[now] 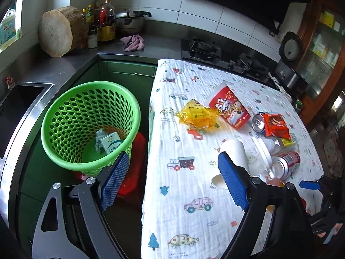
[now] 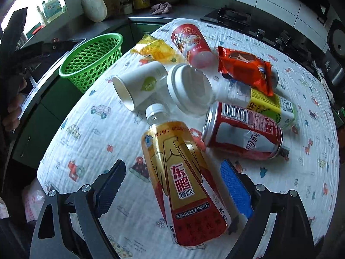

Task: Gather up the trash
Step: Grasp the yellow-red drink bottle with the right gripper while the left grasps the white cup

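A green perforated bin (image 1: pixel 88 125) stands left of the cloth-covered table (image 1: pixel 183 215) and holds a milk carton (image 1: pixel 112 144). It also shows in the right wrist view (image 2: pixel 92 60). My left gripper (image 1: pixel 172 181) is open and empty over the table's left edge. My right gripper (image 2: pixel 172 190) is open with its fingers on either side of a gold and red drink bottle (image 2: pixel 183 179) lying on the table. Beyond lie a red cola can (image 2: pixel 243 133), a white paper cup (image 2: pixel 140 84), a clear lidded cup (image 2: pixel 189 88), a red snack wrapper (image 2: pixel 245 69), a yellow wrapper (image 2: pixel 155 49) and a red noodle cup (image 2: pixel 192 43).
A steel counter (image 1: pixel 71 64) with a sink (image 1: pixel 15 108), chopping block (image 1: pixel 60 30), sauce bottles (image 1: pixel 105 21), a pot (image 1: pixel 129 21) and a rag (image 1: pixel 132 42) runs behind. A gas hob (image 1: pixel 215 51) lies past the table. A red object (image 1: pixel 133 164) sits under the bin.
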The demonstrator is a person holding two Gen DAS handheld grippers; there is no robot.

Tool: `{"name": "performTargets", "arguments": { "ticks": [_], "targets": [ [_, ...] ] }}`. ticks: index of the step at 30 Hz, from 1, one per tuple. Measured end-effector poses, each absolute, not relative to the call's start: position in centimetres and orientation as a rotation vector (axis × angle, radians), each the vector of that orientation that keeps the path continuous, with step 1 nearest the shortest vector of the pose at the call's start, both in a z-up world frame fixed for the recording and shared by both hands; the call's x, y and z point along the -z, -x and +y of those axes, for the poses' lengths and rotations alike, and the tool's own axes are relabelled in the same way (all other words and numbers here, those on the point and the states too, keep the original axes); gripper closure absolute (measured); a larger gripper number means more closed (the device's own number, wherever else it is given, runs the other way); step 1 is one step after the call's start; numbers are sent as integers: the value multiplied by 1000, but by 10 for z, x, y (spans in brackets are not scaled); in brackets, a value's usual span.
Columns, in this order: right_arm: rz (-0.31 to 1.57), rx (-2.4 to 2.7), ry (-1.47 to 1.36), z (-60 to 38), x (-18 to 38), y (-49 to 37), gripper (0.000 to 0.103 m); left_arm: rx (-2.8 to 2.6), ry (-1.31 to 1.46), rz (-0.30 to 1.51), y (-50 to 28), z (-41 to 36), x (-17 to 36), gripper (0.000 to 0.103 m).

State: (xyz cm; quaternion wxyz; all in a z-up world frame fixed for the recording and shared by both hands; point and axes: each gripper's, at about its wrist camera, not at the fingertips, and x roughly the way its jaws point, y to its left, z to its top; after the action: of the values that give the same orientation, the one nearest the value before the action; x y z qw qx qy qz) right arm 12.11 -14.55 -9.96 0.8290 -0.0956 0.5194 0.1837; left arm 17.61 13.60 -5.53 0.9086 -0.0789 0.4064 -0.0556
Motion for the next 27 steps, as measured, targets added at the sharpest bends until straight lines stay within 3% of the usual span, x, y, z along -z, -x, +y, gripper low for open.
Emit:
{"name": "performTargets", "arguments": {
  "ticks": [13,17,27],
  "targets": [
    [1178,-421,316,-134,141,-137,16,244,35,906,-189,84,66,18],
    [1207,-415,303,-136,152,-140,28,280,-10,940,-198,66,77,18],
    [1222,-375,219,-148,149,-126,34,358,-63,1025,-231,27,102,18]
  ]
}}
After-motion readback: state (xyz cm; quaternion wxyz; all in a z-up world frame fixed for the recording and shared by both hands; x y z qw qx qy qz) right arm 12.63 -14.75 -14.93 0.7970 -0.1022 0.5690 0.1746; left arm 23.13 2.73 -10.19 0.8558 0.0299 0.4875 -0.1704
